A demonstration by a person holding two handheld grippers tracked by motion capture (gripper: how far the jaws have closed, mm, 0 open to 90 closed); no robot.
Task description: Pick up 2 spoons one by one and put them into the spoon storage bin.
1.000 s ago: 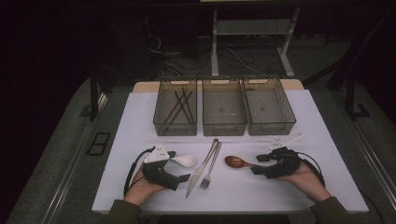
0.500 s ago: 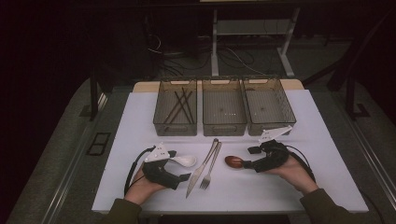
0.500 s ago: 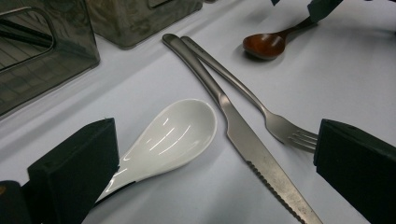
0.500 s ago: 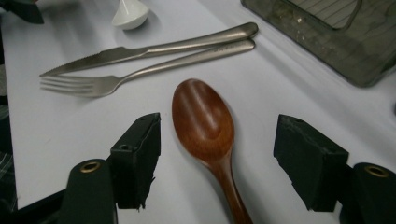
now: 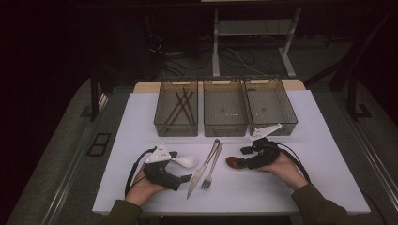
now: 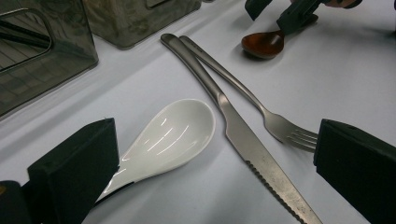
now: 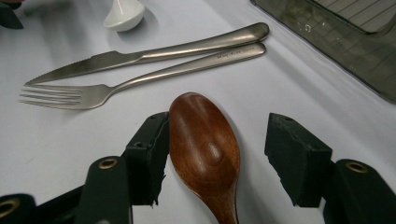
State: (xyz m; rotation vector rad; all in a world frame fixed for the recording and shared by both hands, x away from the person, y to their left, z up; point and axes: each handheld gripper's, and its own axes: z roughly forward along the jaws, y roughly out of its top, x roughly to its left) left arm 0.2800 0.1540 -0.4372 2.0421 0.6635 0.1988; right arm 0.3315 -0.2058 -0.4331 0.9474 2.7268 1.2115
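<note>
My right gripper (image 7: 215,154) has just been closing its jaws around the wooden spoon (image 7: 205,149), which lies on the white table (image 5: 328,154); one pad touches the bowl, the other is apart. My left gripper (image 6: 210,172) stands wide open by the white ceramic spoon (image 6: 173,137).

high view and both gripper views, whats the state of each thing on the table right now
wooden spoon: flat on the table, bowl between the right tongs, a gap on one side, not clamped
white spoon: flat, handle between the open left tongs
knife: flat, untouched
fork: flat beside the knife, handles touching
left bin: holds dark sticks
middle bin: empty
right bin: empty
</note>
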